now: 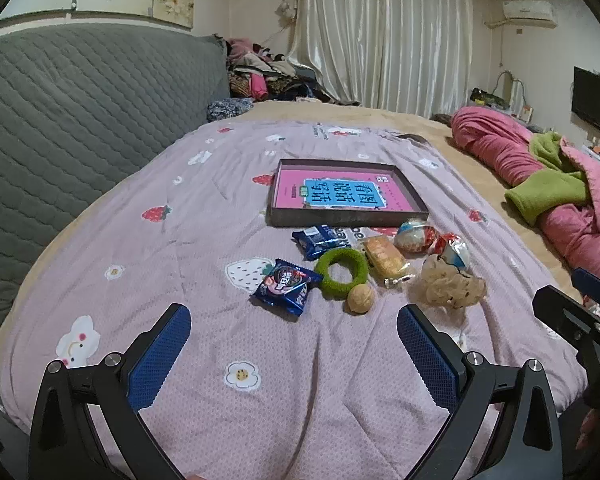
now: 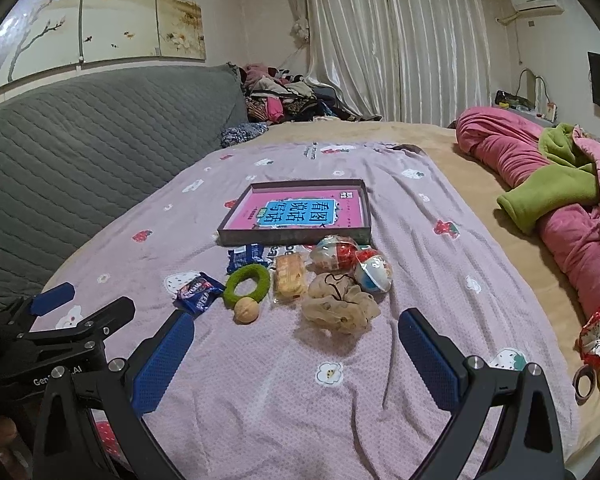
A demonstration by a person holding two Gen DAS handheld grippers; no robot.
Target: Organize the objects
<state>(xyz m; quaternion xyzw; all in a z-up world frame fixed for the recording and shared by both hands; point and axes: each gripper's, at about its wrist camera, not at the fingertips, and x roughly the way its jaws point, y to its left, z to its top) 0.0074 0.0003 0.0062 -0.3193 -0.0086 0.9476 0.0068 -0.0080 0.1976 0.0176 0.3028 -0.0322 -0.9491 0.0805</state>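
Observation:
Both open grippers hover over a lilac bedspread and hold nothing. Ahead of my left gripper (image 1: pixel 294 320) lie a blue biscuit packet (image 1: pixel 286 286), a green fuzzy ring (image 1: pixel 340 255) and a walnut (image 1: pixel 361 299). Behind them are a second blue packet (image 1: pixel 320 240), a wrapped cake (image 1: pixel 385 258), two foil eggs (image 1: pixel 414 236) and a beige scrunchie (image 1: pixel 450 286). Farther back sits a shallow dark box (image 1: pixel 340 222) with a pink book inside. My right gripper (image 2: pixel 296 322) is just short of the scrunchie (image 2: pixel 338 306) and walnut (image 2: pixel 247 310).
A pink quilt with a green blanket (image 2: pixel 560 200) fills the bed's right side. A grey padded headboard (image 2: pixel 80 128) runs along the left. A red wrapper (image 2: pixel 596 340) and a small ring (image 2: pixel 585 382) lie at the right edge. Clothes (image 2: pixel 288 100) are piled at the back.

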